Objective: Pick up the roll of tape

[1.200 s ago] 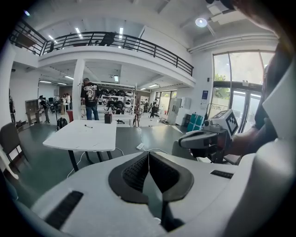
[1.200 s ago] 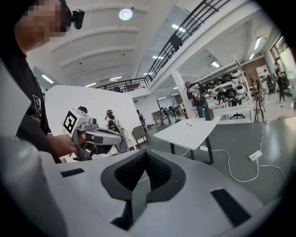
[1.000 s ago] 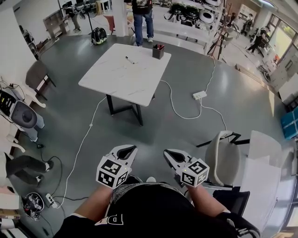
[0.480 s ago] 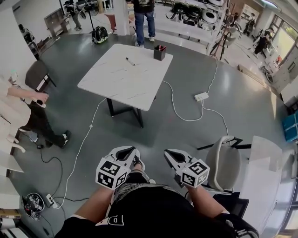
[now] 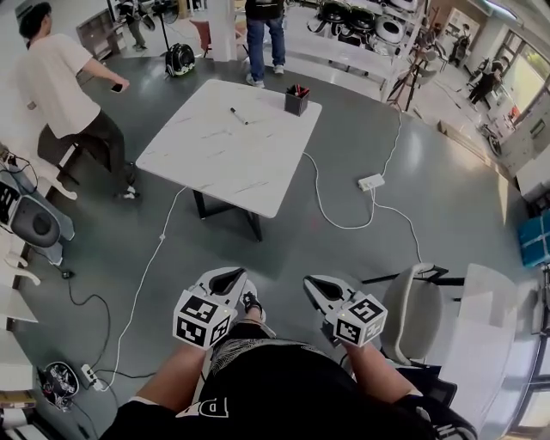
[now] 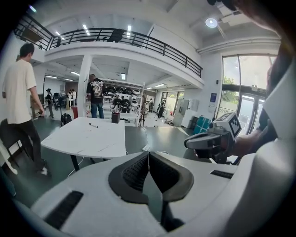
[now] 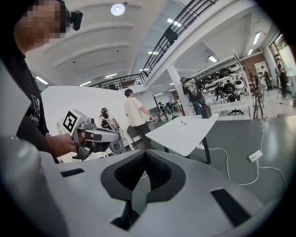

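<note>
No roll of tape shows in any view. My left gripper [image 5: 234, 275] and right gripper [image 5: 312, 284] are held side by side in front of my body, above the grey floor and well short of the white table [image 5: 215, 155]. The left gripper's [image 6: 148, 155] jaws are shut with nothing between them, and so are the right gripper's [image 7: 145, 152]. On the table lie a marker [image 5: 239, 115] and a dark pen cup [image 5: 296, 100] near its far corner. Each gripper view also shows the other gripper off to the side.
A person in a white shirt [image 5: 64, 77] stands left of the table, and another in jeans [image 5: 264, 26] beyond it. A white cable [image 5: 344, 219] and power strip [image 5: 370, 181] lie on the floor. A grey chair [image 5: 412, 309] and a white desk [image 5: 485, 335] are at my right.
The person in the white shirt has come into view at the left and moved up beside the table. I have stepped a little toward the table, both grippers carried along, still shut.
</note>
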The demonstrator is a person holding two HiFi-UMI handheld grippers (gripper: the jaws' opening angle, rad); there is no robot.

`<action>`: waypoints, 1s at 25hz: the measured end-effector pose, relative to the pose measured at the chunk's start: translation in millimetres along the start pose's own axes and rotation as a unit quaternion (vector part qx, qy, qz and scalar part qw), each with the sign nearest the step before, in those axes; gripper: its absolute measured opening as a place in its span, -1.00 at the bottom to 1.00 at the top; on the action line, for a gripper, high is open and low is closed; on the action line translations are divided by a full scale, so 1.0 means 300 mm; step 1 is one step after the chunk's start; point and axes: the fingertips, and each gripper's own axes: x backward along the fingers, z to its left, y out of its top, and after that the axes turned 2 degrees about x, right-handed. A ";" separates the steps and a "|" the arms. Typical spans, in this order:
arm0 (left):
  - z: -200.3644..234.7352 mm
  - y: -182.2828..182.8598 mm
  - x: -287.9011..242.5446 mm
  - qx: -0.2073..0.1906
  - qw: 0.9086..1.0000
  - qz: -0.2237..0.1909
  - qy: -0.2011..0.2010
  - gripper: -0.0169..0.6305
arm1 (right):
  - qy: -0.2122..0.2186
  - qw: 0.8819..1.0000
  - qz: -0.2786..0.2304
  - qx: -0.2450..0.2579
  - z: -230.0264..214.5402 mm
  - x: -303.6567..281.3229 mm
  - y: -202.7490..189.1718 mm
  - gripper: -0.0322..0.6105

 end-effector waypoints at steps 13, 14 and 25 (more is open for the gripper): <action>0.392 0.171 -0.215 0.008 1.000 0.005 -0.004 -0.89 | 0.007 1.000 0.023 0.012 -0.194 -0.392 0.203 -0.89; 0.426 0.189 -0.228 0.008 1.000 0.005 -0.006 -0.89 | 0.007 1.000 0.024 0.013 -0.204 -0.425 0.223 -0.89; 0.744 0.341 -0.367 0.009 1.000 -0.011 -0.020 -0.89 | -0.017 0.998 0.043 0.033 -0.337 -0.706 0.385 -0.89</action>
